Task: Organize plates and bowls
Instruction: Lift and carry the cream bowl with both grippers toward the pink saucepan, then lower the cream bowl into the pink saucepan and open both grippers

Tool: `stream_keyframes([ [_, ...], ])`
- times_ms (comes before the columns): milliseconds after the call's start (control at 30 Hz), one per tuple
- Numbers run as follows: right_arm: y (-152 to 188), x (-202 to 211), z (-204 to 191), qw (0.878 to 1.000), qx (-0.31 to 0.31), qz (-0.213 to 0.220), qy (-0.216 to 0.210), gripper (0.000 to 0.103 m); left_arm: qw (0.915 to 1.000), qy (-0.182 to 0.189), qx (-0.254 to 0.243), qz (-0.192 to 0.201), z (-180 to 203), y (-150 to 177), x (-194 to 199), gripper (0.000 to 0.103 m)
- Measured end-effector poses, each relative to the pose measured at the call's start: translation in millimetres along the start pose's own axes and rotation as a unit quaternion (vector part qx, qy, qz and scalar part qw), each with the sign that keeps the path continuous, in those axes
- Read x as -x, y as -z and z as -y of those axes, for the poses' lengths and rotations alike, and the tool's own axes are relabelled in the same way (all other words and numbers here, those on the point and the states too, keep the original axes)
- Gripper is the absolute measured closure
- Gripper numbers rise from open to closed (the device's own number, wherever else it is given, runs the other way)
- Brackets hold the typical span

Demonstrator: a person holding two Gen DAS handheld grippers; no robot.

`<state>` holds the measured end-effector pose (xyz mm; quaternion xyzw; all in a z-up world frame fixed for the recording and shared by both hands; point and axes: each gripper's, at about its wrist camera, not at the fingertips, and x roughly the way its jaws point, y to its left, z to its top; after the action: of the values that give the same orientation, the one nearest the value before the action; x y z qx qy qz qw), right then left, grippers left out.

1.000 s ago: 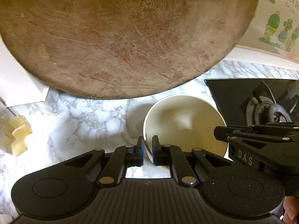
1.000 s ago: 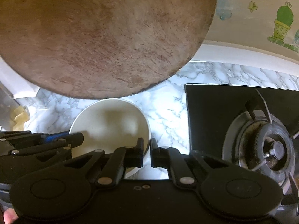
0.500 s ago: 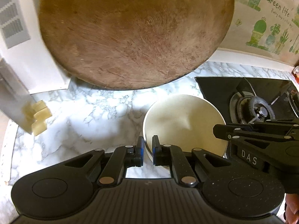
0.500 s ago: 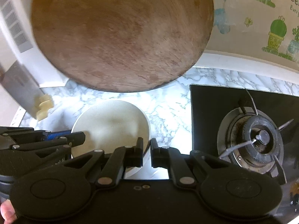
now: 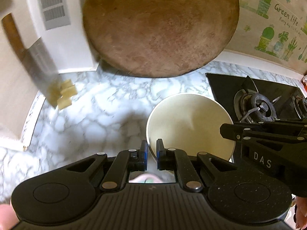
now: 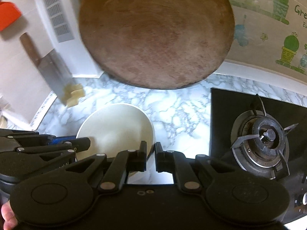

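Marble counter point(image 5: 99, 103) fills my view, and nearest, my left gripper point(image 5: 152, 153) and right gripper point(image 6: 150, 156) each pinch opposite rims of the cream bowl point(image 5: 190, 124), held above it. Right sits the gas stove point(image 6: 264, 140); left, a cleaver point(image 6: 49, 65); far back, a round wooden board point(image 5: 161, 28) against the wall.

One cream bowl point(image 5: 190, 126) up off the marble. Two grippers on it: left gripper point(image 5: 152, 151) pinching one side of the rim, right gripper point(image 6: 150, 154) pinching the other. One big round wooden board point(image 5: 161, 28) leaning at the back. One cleaver point(image 6: 51, 69) hanging on the wall. One gas burner point(image 6: 266, 143) over on the black hob. A few pale yellow chunks point(image 5: 64, 94), too blurred to count.
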<state>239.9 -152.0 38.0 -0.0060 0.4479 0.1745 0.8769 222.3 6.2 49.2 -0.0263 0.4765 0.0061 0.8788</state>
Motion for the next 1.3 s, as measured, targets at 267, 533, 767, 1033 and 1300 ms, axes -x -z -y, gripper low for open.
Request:
stream_keyframes([
  [267, 19, 20, -22, 0.999, 0.030, 0.003, -0.019, 0.094, 0.9997, -0.017, 0.016, 0.002, -11, 28, 26, 0.096],
  [533, 38, 26, -47, 0.997, 0.056, -0.009, -0.046, 0.094, 0.9988, -0.036, 0.032, -0.006, -29, 54, 42, 0.096],
  [767, 52, 22, -65, 0.995, 0.072, -0.028, -0.058, 0.093, 0.9977, -0.043, 0.047, -0.022, -43, 78, 40, 0.096],
  [1033, 70, 11, -78, 0.993, 0.081, -0.050, -0.064, 0.093, 0.9964, -0.051, 0.052, -0.044, -51, 100, 27, 0.096],
  [1300, 79, 5, -79, 0.992, 0.083, -0.068, -0.067, 0.094, 0.9962, -0.052, 0.048, -0.050, -51, 109, 22, 0.096],
])
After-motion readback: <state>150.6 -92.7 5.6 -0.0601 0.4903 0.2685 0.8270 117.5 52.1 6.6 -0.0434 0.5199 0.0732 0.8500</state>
